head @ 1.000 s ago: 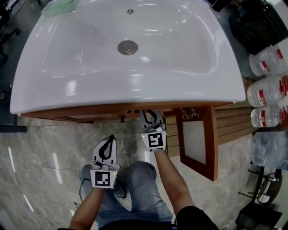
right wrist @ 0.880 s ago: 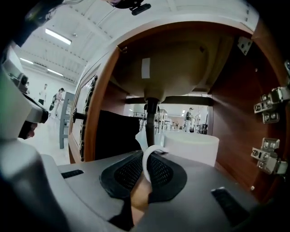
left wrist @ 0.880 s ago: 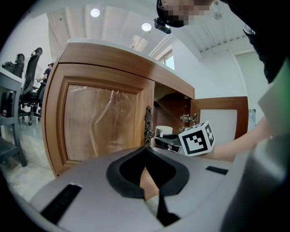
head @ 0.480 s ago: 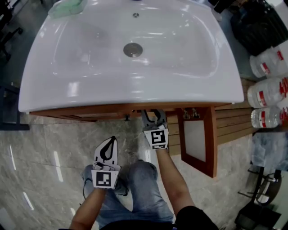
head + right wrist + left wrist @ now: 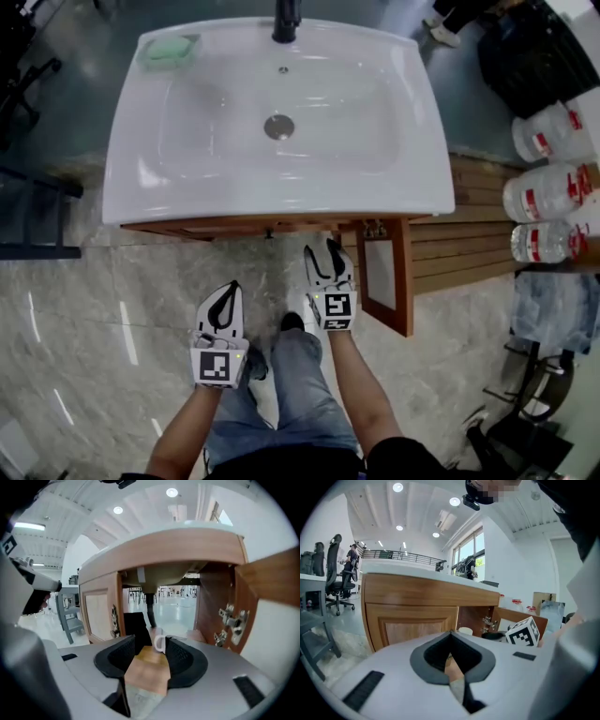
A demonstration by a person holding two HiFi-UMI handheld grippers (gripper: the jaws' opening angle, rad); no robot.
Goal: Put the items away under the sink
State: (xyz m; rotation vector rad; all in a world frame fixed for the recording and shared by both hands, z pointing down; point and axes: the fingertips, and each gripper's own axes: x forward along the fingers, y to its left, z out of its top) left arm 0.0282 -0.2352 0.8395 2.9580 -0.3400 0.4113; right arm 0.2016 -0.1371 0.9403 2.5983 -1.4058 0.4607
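The white sink (image 5: 281, 192) tops a wooden cabinet whose right door (image 5: 385, 281) stands open. A white mug (image 5: 159, 643) and a dark object (image 5: 137, 623) sit inside the cabinet, under the drain pipe. My right gripper (image 5: 324, 247) hovers just in front of the opening, open, with only the cabinet floor showing between its jaws (image 5: 151, 641). My left gripper (image 5: 231, 287) hangs lower left over the stone floor, shut and holding nothing (image 5: 451, 633). From the left gripper view, the mug (image 5: 465, 631) and the right gripper's marker cube (image 5: 524, 632) show beside the closed left door (image 5: 410, 625).
Large water bottles (image 5: 548, 192) lie on a wooden pallet at the right, a black bag (image 5: 534, 47) beyond them. A green soap dish (image 5: 169, 52) and a black faucet (image 5: 286, 21) stand on the sink's back edge. The person's jeans-clad legs (image 5: 295, 394) are below the grippers.
The head view has pulled back, so the whole sink now shows. My right gripper has drawn out from under the sink's edge toward the person. The left gripper has hardly moved.
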